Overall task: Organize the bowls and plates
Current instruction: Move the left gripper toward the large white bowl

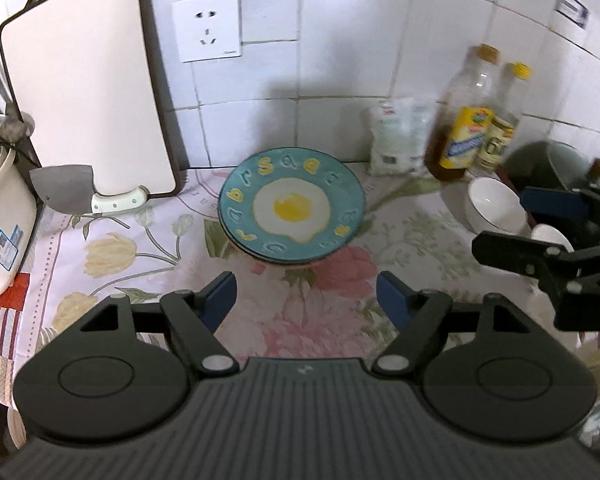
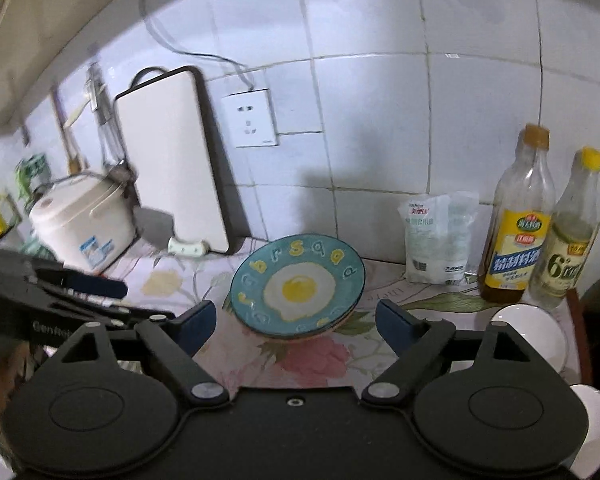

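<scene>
Your left gripper (image 1: 306,300) and right gripper (image 2: 296,326) both gaped wide, nothing between them; the fried-egg plate (image 1: 292,204) (top of a stack) sat on the floral cloth (image 1: 140,248) near the tiled wall.

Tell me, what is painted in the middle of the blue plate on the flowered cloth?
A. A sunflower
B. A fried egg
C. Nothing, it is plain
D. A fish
B: the blue plate shows a white patch with a yellow yolk at its centre, ringed by raised letters, and it looks the same from the right wrist camera.
</scene>
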{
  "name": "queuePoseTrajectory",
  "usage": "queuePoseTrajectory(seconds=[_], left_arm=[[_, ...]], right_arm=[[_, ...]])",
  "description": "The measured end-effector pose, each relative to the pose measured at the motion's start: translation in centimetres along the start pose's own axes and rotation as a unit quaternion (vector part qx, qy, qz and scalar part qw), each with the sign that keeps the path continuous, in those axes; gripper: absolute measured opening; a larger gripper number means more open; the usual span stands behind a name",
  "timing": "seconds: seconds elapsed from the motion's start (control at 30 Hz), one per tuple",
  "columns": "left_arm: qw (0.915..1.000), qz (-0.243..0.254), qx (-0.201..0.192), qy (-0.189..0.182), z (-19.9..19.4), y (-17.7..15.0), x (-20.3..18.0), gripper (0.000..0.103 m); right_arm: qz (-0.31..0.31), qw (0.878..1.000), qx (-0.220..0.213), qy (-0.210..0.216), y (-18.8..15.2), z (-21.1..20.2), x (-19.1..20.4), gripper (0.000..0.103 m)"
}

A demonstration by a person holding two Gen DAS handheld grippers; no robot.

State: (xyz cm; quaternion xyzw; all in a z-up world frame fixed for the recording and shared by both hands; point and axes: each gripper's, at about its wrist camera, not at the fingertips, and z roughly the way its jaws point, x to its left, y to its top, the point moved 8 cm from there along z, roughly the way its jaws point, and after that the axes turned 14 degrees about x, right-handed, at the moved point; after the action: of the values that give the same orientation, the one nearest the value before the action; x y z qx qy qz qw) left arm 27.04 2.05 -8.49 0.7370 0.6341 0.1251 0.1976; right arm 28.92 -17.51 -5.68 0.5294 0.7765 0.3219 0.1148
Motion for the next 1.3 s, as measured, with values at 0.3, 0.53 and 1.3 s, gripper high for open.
queuePoseTrajectory(seconds=[0.3, 0.53, 1.3], left_arm=[[0.9990, 0.040, 0.003, -0.020, -3.2, -2.6, -3.0, 0.082], [0.9973, 0.070, 0.003, -0.022, -4.0, -4.2, -5.2, 0.091], [0.9890, 0.119, 0.040, -0.079, 1.9, -6.0, -15.0, 0.092]], right_arm=[[-0.046, 0.998, -0.012, -0.033, -3.1, -5.8, 0.8, 0.092], [-0.055, 0.998, -0.012, -0.041, -6.4, -9.0, 0.4, 0.093], [-0.003, 0.993, -0.038, -0.109, -18.5, -11.0, -7.5, 0.097]])
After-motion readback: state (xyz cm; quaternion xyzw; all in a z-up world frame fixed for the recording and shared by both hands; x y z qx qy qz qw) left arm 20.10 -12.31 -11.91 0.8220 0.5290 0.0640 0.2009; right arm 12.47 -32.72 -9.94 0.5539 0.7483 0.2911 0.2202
